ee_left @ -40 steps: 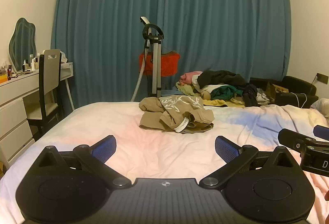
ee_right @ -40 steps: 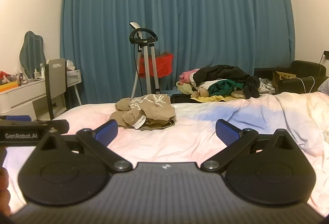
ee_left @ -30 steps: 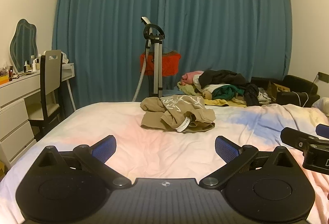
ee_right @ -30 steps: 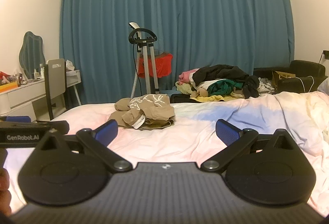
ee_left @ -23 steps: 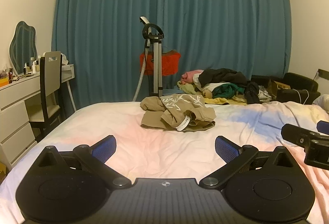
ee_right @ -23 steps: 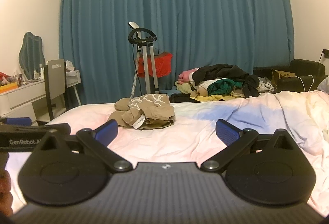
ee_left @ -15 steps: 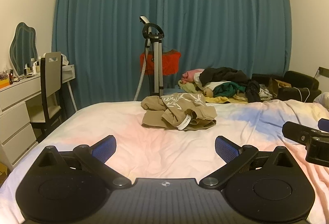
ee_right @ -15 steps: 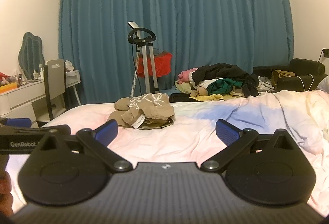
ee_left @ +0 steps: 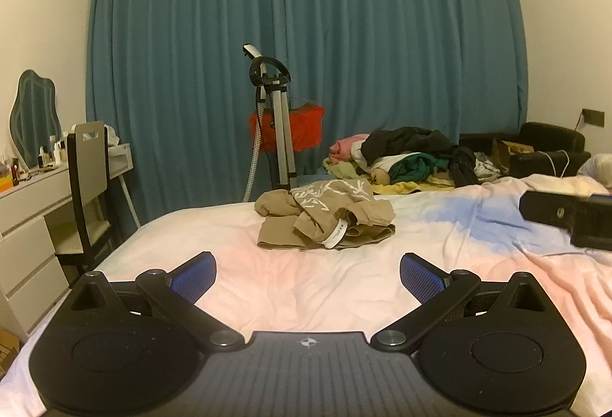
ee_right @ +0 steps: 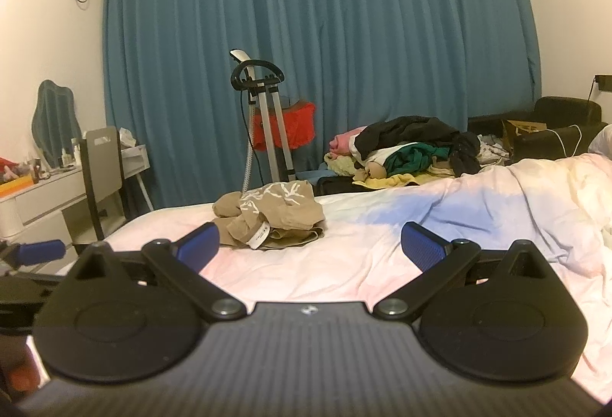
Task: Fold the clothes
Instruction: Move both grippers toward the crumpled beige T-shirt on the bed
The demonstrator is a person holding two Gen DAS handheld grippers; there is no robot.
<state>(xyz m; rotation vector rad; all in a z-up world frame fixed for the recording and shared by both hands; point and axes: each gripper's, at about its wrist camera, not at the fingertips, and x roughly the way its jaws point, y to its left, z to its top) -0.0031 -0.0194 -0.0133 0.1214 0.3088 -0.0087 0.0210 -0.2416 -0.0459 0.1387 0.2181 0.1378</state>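
A crumpled tan garment (ee_left: 325,216) with a white print and a white label lies on the bed (ee_left: 306,294), a short way ahead of both grippers; it shows in the right wrist view too (ee_right: 267,220). My left gripper (ee_left: 308,275) hovers over the pastel sheet, open and holding nothing. My right gripper (ee_right: 310,247) is open too, with nothing between its blue pads. The right gripper's black body (ee_left: 566,216) shows at the right edge of the left wrist view. One blue finger (ee_right: 36,250) of the left gripper pokes in at the left of the right wrist view.
A heap of mixed clothes (ee_left: 405,159) lies beyond the bed's far edge. A garment steamer stand (ee_left: 275,122) rises before the blue curtain (ee_left: 306,54). A chair (ee_left: 90,180) and white dresser (ee_left: 26,222) stand left. A rumpled duvet (ee_right: 554,195) fills the bed's right side.
Both grippers have edged forward toward the tan garment, which looks slightly larger. The left gripper has slid further left in the right wrist view. Both stay open.
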